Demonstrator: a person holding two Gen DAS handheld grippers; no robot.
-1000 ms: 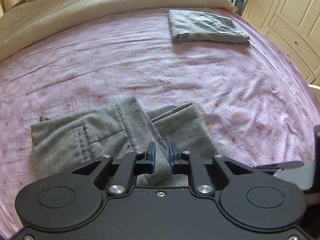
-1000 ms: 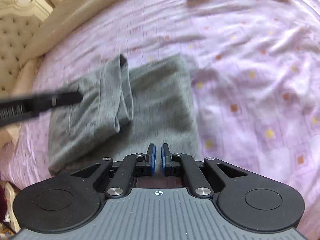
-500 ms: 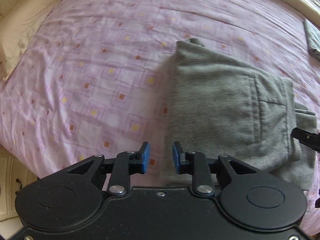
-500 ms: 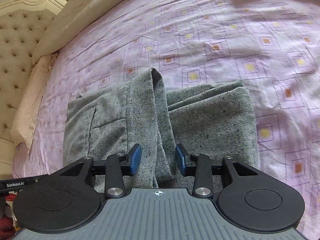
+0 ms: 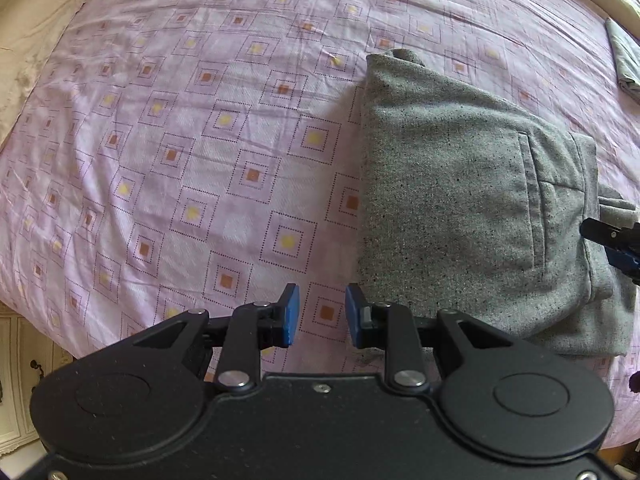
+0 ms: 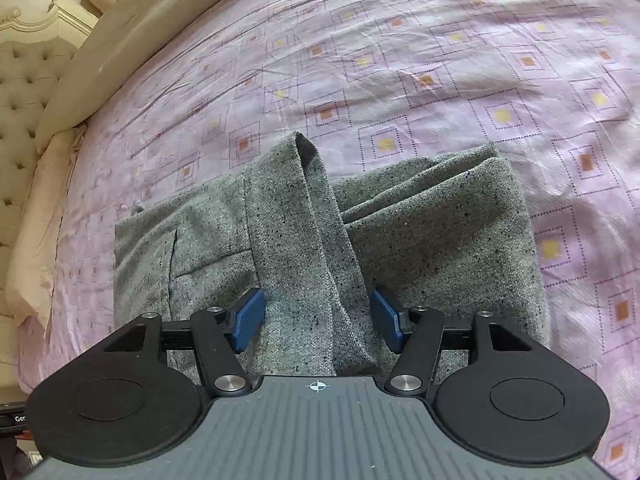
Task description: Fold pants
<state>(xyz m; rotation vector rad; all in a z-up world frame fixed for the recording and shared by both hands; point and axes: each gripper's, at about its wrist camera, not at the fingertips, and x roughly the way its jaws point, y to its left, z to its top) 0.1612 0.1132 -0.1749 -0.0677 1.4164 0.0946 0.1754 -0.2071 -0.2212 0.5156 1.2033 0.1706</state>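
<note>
Left wrist view first, and I read it from its left edge across. I see a cream pillow edge point(image 5: 16, 60) in the far left corner, then the wide lilac bedsheet point(image 5: 180, 140) with its square print filling most of the frame. At the bottom my left gripper point(image 5: 318, 314) points down at the sheet, jaws partly apart, with only printed sheet between the blue pads point(image 5: 291, 312); nothing is grasped. Just right of it lie the grey pants point(image 5: 460, 200), folded into a thick stack flat on the bed, a back pocket seam showing on top. The nearer pad sits just beside the stack's left edge, and I cannot tell whether it touches. At the right border the tip of my right gripper point(image 5: 616, 244) pokes in over the far side of the pants. In the top right corner a folded grey-green garment point(image 5: 624, 60) lies well apart from them.

Right wrist view, again left to right: a tufted cream headboard point(image 6: 24, 92) and a long cream pillow point(image 6: 104, 52), then the sheet point(image 6: 440, 80). The pants point(image 6: 440, 248) lie in the lower middle of the frame, one loose fold point(image 6: 316, 240) running as a raised ridge up the middle of the stack. My right gripper point(image 6: 318, 320) hovers over the near end of that ridge with its jaws opening. The cloth lies between the pads point(image 6: 248, 318), but neither one presses on it, so the fold is released.
</note>
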